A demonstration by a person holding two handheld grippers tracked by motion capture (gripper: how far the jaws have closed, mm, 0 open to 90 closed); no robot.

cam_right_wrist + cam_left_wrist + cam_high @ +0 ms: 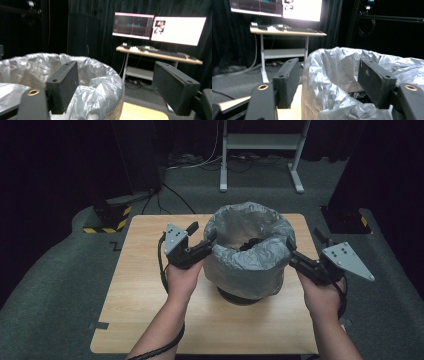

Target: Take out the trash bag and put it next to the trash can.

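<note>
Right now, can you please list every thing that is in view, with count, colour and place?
bin: one, dark base, middle of the table, lined with the bag
bag: one, grey plastic, folded over the bin rim
table: one, light wood, centre of the high view
far desk: one, light top on a white frame, behind the table
monitors: two, lit, above the far desk
keyboard: one, dark, on the far desk
floor tape: yellow-black stripes, left of the table
left tool: one, black, jaws open astride the bag's left rim
right tool: one, black, jaws open astride the bag's right rim
hands: two, one holding each tool
</note>
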